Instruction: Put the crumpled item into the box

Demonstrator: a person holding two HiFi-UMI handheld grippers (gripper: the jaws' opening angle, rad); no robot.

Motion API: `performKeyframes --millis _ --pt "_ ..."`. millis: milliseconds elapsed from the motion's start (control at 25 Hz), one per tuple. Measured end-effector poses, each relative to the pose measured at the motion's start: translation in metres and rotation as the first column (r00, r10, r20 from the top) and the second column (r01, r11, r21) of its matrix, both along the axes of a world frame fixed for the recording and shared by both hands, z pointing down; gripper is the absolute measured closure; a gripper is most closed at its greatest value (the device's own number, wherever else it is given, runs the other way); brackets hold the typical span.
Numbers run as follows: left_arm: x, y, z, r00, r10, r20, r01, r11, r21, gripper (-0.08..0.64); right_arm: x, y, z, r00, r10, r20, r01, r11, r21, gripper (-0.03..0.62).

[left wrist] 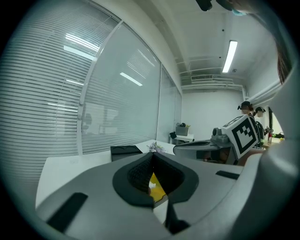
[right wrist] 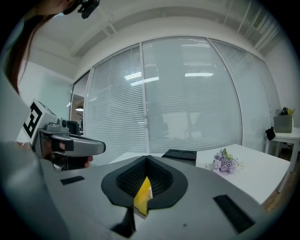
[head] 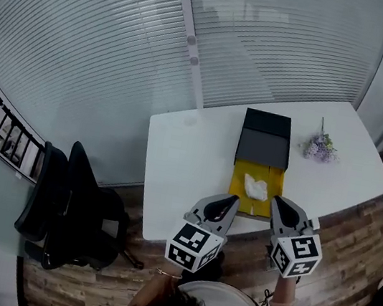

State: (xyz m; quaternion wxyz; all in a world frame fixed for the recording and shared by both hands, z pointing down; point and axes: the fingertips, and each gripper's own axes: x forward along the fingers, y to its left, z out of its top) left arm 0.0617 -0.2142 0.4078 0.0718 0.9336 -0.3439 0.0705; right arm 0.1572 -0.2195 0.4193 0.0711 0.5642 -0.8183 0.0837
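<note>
Head view: crumpled item (head: 255, 187), white, lies inside yellow box (head: 238, 180) on white worktop (head: 184, 155); black lid (head: 264, 140) just behind. Left gripper (head: 231, 201) and right gripper (head: 278, 200) flank box's near end. Item sits ahead, between them, touching neither.

Left gripper view: jaws closed tip to tip, nothing held. Yellow box shows through the gap below.

Right gripper view: jaws likewise together and empty. Flowers (right wrist: 226, 164) on worktop to right.

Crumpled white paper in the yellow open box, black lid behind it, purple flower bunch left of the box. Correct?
No: the head view shows the purple flower bunch right of the yellow open box. The crumpled white paper inside and black lid behind are correct.
</note>
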Motion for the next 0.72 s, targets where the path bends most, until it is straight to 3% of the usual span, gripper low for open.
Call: performKeyframes --millis 720 --pt "-0.006 0.044 -0.004 1.0 -0.014 -0.018 0.014 1.0 0.01 0.543 -0.006 0.044 -0.012 1.0 -0.007 0.011 0.006 0.999 0.04 0.566"
